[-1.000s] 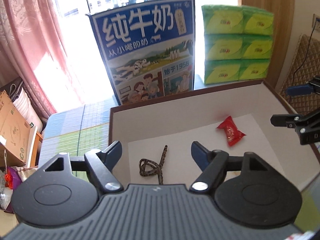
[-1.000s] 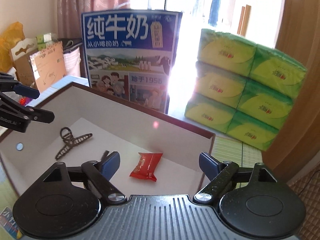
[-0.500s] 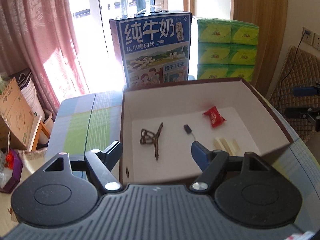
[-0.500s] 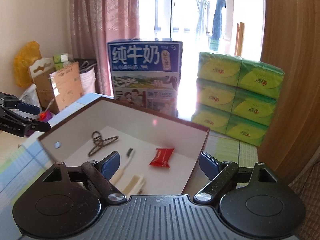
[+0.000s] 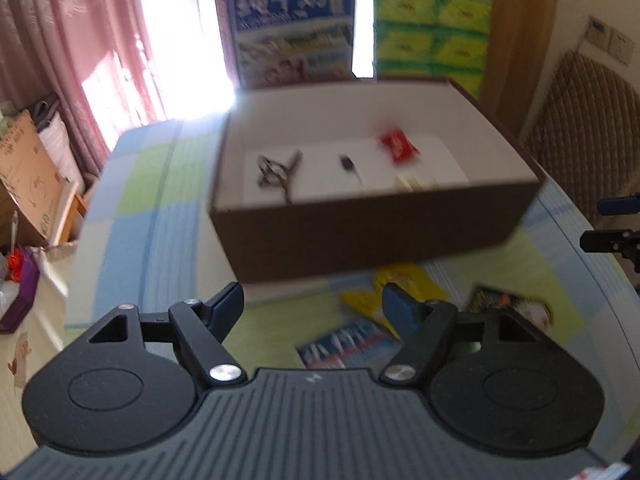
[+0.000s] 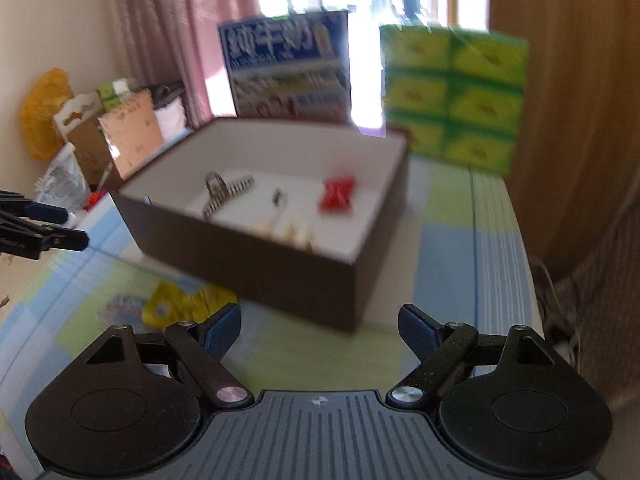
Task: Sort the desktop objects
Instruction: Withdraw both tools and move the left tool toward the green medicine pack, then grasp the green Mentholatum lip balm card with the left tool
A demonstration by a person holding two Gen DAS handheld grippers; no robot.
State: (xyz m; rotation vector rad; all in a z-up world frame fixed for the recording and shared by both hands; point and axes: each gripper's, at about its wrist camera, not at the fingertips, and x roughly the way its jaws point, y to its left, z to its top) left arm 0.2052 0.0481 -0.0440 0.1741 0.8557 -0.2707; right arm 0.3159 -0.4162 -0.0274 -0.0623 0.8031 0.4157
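Jaws wide on both sides, nothing between them: my left gripper [image 5: 312,306] hangs over the checked tablecloth [image 5: 160,232], my right gripper [image 6: 320,322] does the same from the other side. Both views are smeared with motion blur, so fine detail is hard to read.

Just ahead of my left fingertips lies a yellow packet [image 5: 384,284], partly behind the right finger, with a blue printed packet [image 5: 344,342] nearer me between the fingers and a dark printed packet [image 5: 512,308] off to the right. From the right wrist I see the yellow packet [image 6: 180,304] just beyond my left finger, a blurred bluish packet [image 6: 124,306] touching or next to it; I cannot tell which.

Beyond those sits the brown box [image 5: 372,236], open on top, white inside. In it, left to right from the left wrist: a dark hair claw [image 5: 278,170], a small dark-headed item [image 5: 348,164], pale sticks [image 5: 410,182] near the front wall, and a red sachet [image 5: 398,146] toward the back.

Behind the box stand a blue milk carton [image 5: 290,28] and stacked green tissue packs [image 5: 432,32], with pink curtains [image 5: 72,48] at the left.
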